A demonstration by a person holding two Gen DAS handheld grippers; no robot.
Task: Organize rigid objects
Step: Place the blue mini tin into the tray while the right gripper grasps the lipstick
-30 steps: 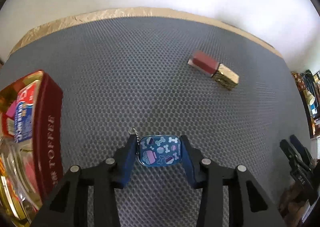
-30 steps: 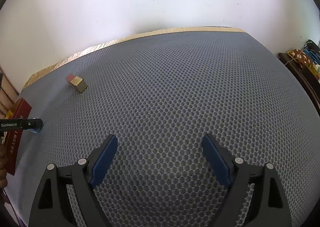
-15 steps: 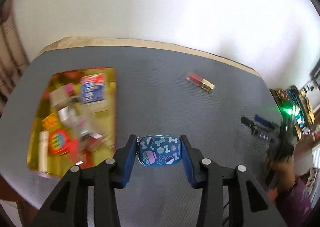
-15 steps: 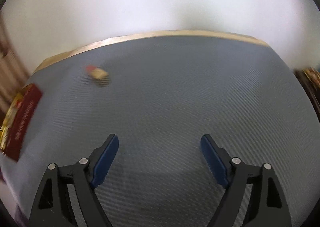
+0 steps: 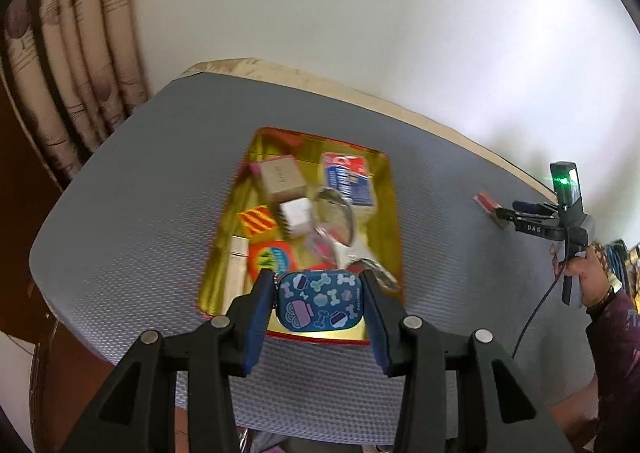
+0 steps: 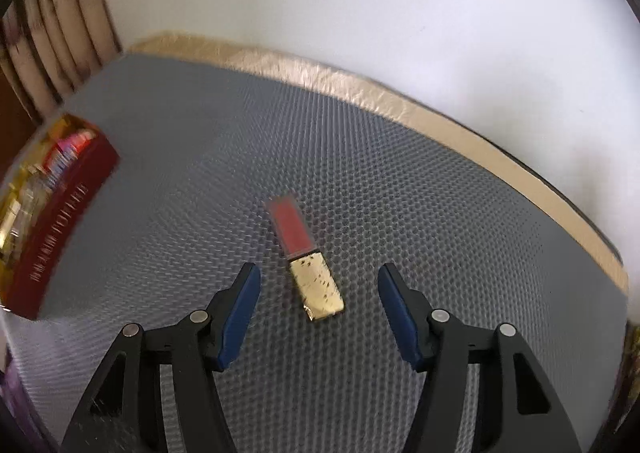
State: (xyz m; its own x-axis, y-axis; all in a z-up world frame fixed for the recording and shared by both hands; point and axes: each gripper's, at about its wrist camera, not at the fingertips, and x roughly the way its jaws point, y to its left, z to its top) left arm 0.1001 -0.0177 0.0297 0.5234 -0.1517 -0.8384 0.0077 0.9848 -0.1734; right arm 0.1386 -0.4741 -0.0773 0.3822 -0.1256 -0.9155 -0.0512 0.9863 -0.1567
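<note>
In the left wrist view, our left gripper point(image 5: 319, 303) pinches a small blue tin point(image 5: 319, 306) printed with bones and cupcakes, its blue pads pressed against the tin's two short sides. The tin hangs above the near end of an open gold-lined tray point(image 5: 394, 213) with a red rim, which rests on the grey honeycomb mat point(image 5: 132, 213). Inside the tray we see a tan cardboard box point(image 5: 282, 178) at about eleven o'clock, a white cube point(image 5: 296, 218) just beside it toward the centre, a blue and red packet point(image 5: 349, 181) at one o'clock, a striped orange-red square point(image 5: 258, 219) at nine o'clock, a round orange and blue piece point(image 5: 272, 259) nearer us, a pale stick point(image 5: 237, 265) along the seven o'clock edge, and what looks like a metal spoon point(image 5: 340, 221) lying across the middle, though blur makes that uncertain. At three o'clock of the frame, our right gripper point(image 5: 516, 211) reaches over a red and gold lipstick point(image 5: 488, 202).

In the right wrist view, our right gripper point(image 6: 318, 303) is spread wide, with its fingertips on either side of the lipstick point(image 6: 306, 255) and clear of it. The lipstick lies flat on the mat point(image 6: 440, 193), gold end toward us, red end pointing to eleven o'clock. The tray point(image 6: 68, 221) sits well apart at nine o'clock, its red wall lettered, its contents a blur of colour.
</note>
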